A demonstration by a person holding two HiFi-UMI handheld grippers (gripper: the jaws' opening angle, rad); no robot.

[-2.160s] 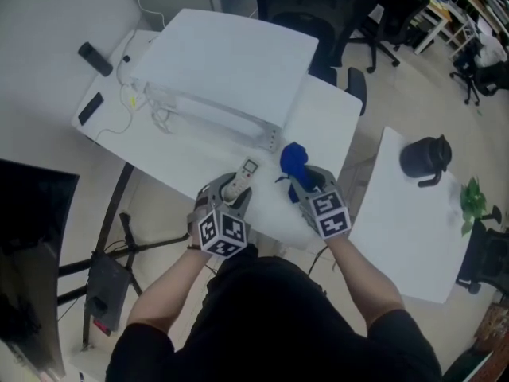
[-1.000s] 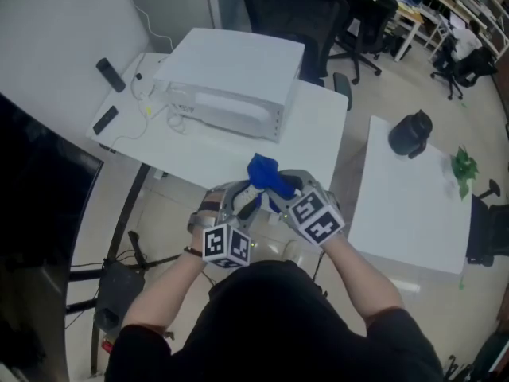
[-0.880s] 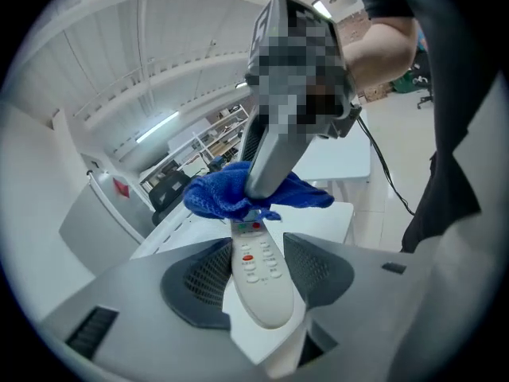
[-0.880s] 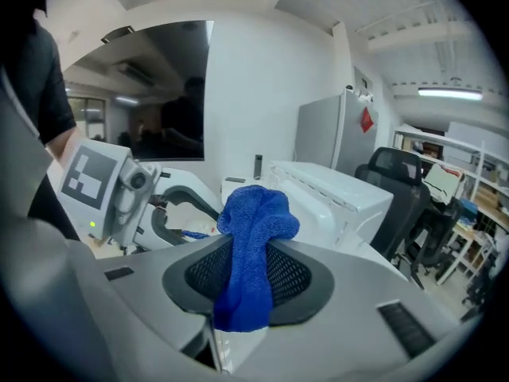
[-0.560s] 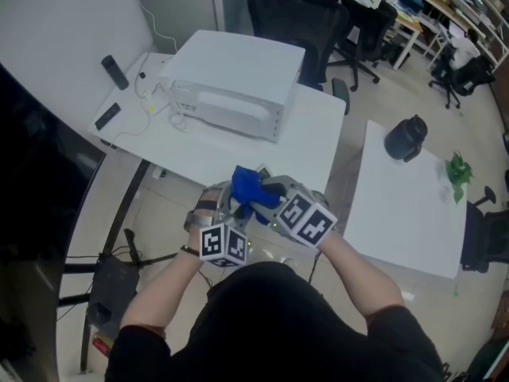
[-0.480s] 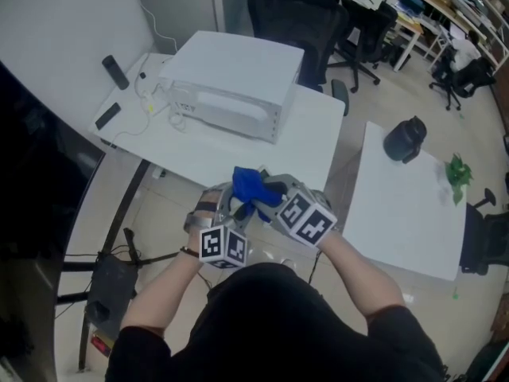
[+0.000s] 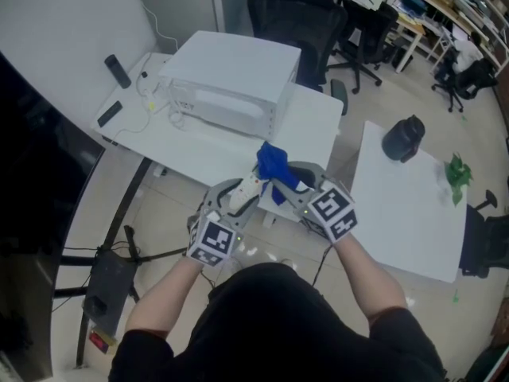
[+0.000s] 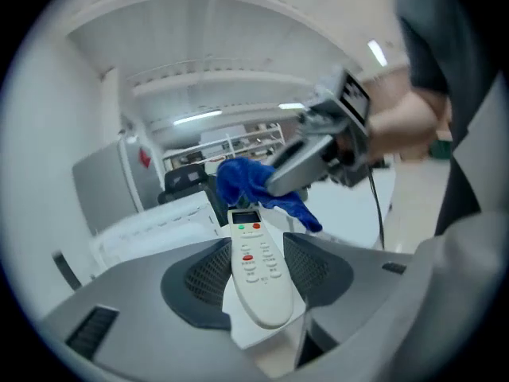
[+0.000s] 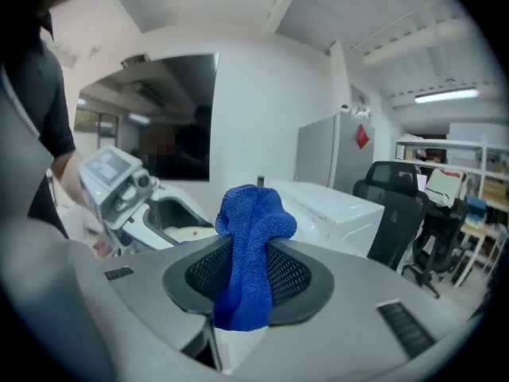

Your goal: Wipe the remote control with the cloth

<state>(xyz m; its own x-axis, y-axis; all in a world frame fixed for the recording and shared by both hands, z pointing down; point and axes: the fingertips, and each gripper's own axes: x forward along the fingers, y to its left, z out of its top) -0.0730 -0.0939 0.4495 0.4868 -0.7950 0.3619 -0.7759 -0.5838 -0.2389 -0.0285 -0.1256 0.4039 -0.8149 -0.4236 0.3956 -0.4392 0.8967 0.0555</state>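
My cloth (image 7: 273, 164) has swung right of the remote (image 7: 248, 189), so, left gripper (image 7: 238, 200) clamping remote and right gripper (image 7: 285, 185) clamping cloth, I should press back lengthwise.

remote control (image 8: 256, 265) 1; cloth (image 9: 250, 253) 1; hand-held grippers (image 7: 248, 188) (image 7: 280, 185) 2; tables (image 7: 312, 130) (image 7: 413, 221) 2; black jug (image 7: 402, 138) 1

The head camera looks steeply down from above the person's shoulders, wide over the counter (image 7: 312, 130) and the floor; the left gripper view sits close behind its own jaws, remote control (image 8: 256, 269) filling the near field, with the right gripper (image 8: 278, 180) just beyond; the right gripper view looks past its cloth (image 9: 250, 253) toward the left gripper (image 9: 179, 217); all three share the white box (image 7: 231, 78).
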